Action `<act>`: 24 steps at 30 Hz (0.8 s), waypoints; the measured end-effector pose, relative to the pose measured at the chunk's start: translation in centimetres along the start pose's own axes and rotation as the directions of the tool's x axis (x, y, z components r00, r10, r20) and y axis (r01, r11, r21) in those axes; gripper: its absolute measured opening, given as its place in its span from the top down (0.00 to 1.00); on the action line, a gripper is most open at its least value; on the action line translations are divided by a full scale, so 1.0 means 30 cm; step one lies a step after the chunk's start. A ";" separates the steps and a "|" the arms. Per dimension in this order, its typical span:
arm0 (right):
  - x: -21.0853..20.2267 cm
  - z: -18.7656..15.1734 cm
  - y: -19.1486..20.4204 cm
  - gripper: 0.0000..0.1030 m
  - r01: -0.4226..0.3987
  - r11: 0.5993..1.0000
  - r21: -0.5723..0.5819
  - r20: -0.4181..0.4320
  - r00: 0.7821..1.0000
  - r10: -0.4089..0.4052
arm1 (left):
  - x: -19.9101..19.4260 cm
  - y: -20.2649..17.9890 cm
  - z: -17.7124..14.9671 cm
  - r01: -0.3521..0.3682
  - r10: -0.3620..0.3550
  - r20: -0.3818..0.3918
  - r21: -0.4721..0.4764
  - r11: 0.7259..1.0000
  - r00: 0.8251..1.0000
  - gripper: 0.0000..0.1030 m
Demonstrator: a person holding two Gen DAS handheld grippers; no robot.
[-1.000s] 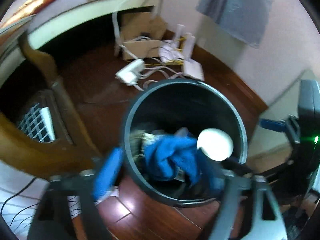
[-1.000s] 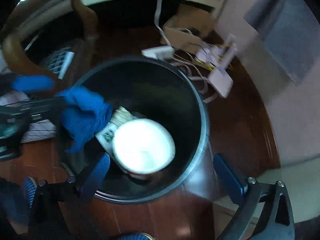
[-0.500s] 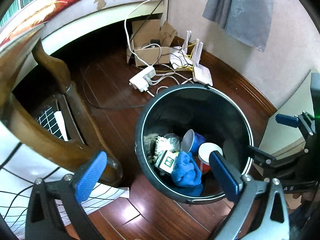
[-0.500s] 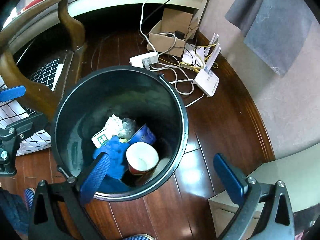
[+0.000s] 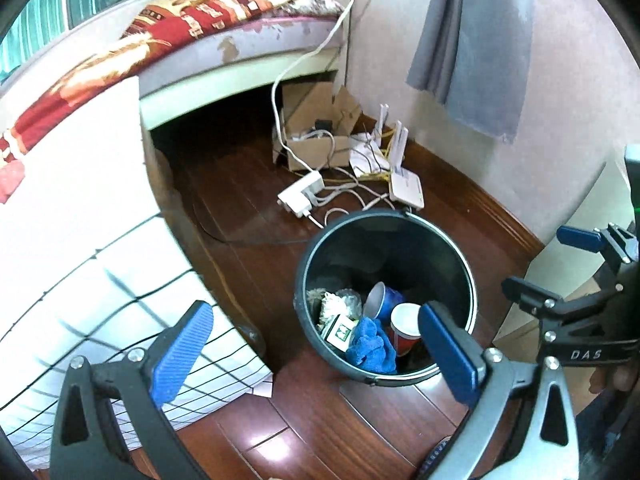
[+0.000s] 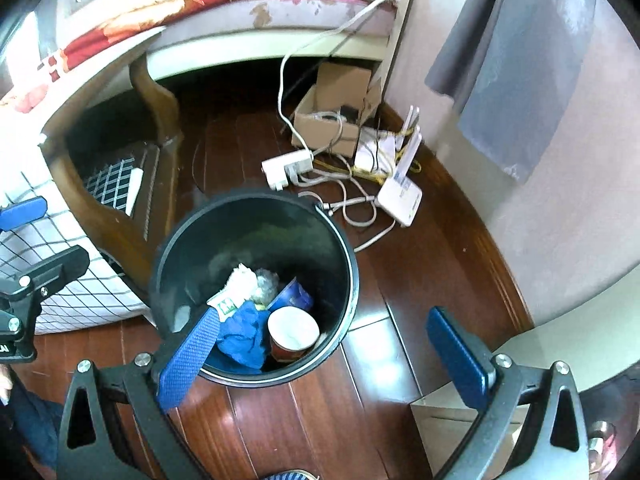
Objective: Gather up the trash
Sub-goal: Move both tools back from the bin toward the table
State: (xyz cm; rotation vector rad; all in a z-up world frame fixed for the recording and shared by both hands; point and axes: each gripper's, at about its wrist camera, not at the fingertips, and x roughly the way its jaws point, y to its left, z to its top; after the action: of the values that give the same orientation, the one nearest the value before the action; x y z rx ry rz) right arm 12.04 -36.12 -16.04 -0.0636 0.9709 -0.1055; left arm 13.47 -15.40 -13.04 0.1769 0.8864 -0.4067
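Note:
A black round bin (image 5: 400,216) stands on the dark wood floor. Inside lie a blue cloth (image 5: 370,346), a red paper cup (image 5: 404,322), a blue cup (image 5: 382,300), a small green-and-white carton (image 5: 339,332) and crumpled wrapping (image 5: 338,302). My left gripper (image 5: 314,312) hangs above the bin's near side, open and empty. The right gripper (image 5: 548,260) shows at the right edge. In the right wrist view the same bin (image 6: 348,256) holds the blue cloth (image 6: 244,336) and red cup (image 6: 292,334). My right gripper (image 6: 322,316) is open above it, nothing between its fingers.
Behind the bin lie a power strip (image 5: 300,196), a white router (image 5: 406,190), a cardboard box (image 5: 316,148) and tangled cables. A bed (image 5: 224,20) runs along the back. A white grid-patterned cover (image 5: 80,280) is at the left, a pale cabinet (image 6: 560,320) at the right.
The blue cloth and the paper cup were at the grippers over the bin's mouth; now they lie inside it. Both grippers have risen and pulled back, jaws wide.

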 end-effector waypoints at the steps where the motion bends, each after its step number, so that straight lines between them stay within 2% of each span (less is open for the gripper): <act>1: -0.020 0.005 0.004 0.00 -0.002 1.000 -0.002 0.014 1.000 0.002 | -0.024 0.008 0.002 -0.006 0.006 0.012 -0.007 1.000 1.000 0.00; 9: -0.200 0.099 0.087 0.00 -0.029 0.999 -0.032 0.151 0.988 0.034 | -0.187 0.090 0.017 -0.063 0.068 0.104 -0.056 0.996 0.992 0.00; 15: -0.281 0.165 0.189 0.00 -0.061 0.994 -0.090 0.206 0.975 0.078 | -0.268 0.177 0.013 -0.109 0.124 0.148 -0.105 0.988 0.981 0.00; 24: -0.344 0.231 0.360 0.00 -0.105 0.978 -0.180 0.256 0.955 0.150 | -0.351 0.351 -0.027 -0.188 0.223 0.164 -0.203 0.961 0.961 0.00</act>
State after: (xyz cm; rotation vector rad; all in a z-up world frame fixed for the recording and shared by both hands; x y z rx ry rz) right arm 12.63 -24.12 -4.76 -0.1625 0.7081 0.1015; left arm 11.34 -2.70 -5.50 0.0569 0.7089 -0.1413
